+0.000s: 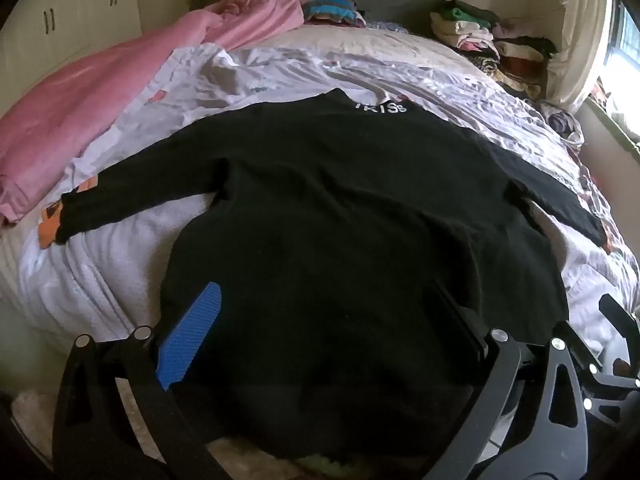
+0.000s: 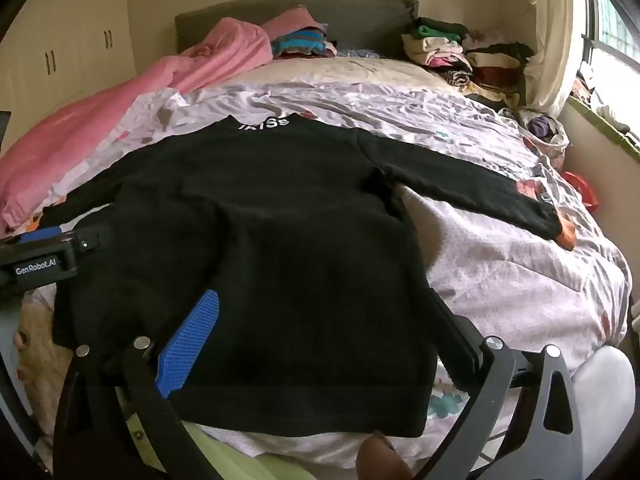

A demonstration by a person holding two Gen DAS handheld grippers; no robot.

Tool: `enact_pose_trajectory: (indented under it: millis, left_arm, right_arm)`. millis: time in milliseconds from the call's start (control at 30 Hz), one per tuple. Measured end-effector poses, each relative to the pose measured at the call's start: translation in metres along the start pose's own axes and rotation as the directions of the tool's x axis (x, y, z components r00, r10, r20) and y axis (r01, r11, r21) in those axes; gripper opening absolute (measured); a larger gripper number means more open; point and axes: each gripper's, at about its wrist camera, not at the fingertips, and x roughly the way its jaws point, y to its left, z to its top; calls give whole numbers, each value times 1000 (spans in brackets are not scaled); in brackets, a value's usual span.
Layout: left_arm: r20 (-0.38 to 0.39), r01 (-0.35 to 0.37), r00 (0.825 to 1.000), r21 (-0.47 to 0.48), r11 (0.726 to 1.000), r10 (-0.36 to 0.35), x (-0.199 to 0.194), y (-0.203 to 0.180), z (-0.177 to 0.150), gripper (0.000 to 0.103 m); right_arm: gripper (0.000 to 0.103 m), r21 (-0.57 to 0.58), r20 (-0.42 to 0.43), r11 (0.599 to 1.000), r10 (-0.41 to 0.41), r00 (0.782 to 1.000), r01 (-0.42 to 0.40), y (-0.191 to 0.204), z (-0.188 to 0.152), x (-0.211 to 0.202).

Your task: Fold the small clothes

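Observation:
A black long-sleeved sweater [image 1: 340, 208] [image 2: 280, 220] lies flat on the bed, both sleeves spread out, white lettering at its far collar. My left gripper [image 1: 324, 312] hovers open above the sweater's near hem, its blue pad [image 1: 188, 340] on the left side. My right gripper [image 2: 320, 320] is also open, over the sweater's lower right part, with nothing between its fingers. The left gripper's body [image 2: 44, 256] shows at the left edge of the right wrist view. Part of the right gripper [image 1: 600, 360] shows at the lower right of the left wrist view.
A pale patterned bedsheet [image 2: 500, 280] covers the bed. A pink blanket [image 1: 100, 92] lies bunched on the left. Stacks of folded clothes [image 2: 472, 60] sit by the grey headboard [image 2: 360, 12]. A wardrobe [image 1: 60, 20] stands at left, a window [image 2: 608, 20] at right.

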Motion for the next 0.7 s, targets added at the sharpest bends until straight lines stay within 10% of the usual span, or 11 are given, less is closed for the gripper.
enact_pose_trajectory:
  millis: [700]
  left_arm:
    - [5,5,1000,-5,1000,-5,-1,0,2,94]
  right_arm:
    - [99,-16,22,1000,-11,1000,11,9,2,-5]
